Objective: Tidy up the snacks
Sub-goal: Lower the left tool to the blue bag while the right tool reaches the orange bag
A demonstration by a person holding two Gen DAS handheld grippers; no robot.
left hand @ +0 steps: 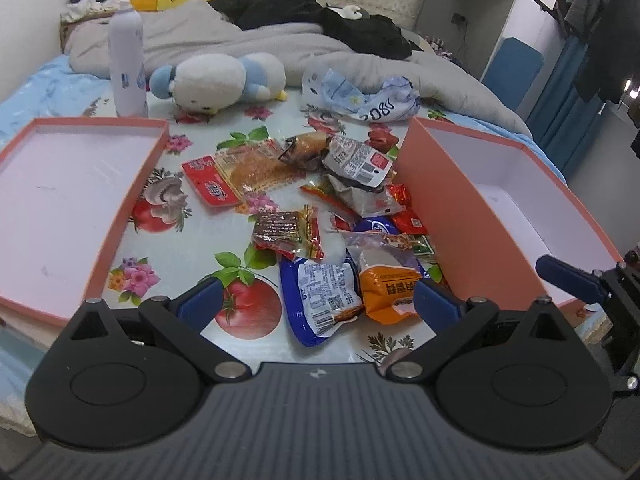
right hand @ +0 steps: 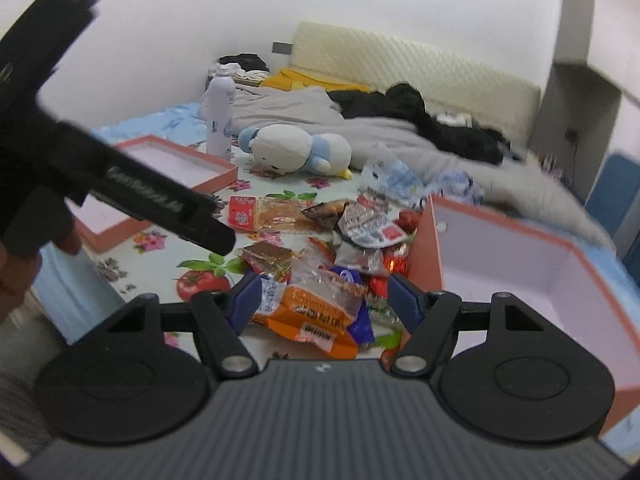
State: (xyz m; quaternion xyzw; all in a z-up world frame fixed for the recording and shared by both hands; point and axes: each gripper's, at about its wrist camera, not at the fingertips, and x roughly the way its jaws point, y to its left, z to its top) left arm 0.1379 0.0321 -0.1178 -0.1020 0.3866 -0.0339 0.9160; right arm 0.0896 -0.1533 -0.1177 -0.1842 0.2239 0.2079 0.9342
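Several snack packets [left hand: 320, 208] lie heaped on a flowered tablecloth between two pink boxes. My left gripper [left hand: 316, 300] is open over the near end of the heap. A blue-and-white packet [left hand: 320, 296] and an orange packet [left hand: 388, 288] lie between its blue fingers [left hand: 200, 300], untouched. My right gripper [right hand: 325, 298] is open low over the same orange packet [right hand: 316, 316], which lies between its fingers; the pads do not press it. Its blue finger [left hand: 564, 276] shows at the right edge of the left wrist view. A hand holds the left gripper's black body [right hand: 128, 196].
A shallow pink lid [left hand: 132, 200] sits at the left and a deep pink box [left hand: 436, 200] at the right. Behind the heap are a white bottle [left hand: 126, 64], a plush toy [left hand: 216, 80] and a crumpled plastic bag [left hand: 360, 96]. A bed with blankets fills the back.
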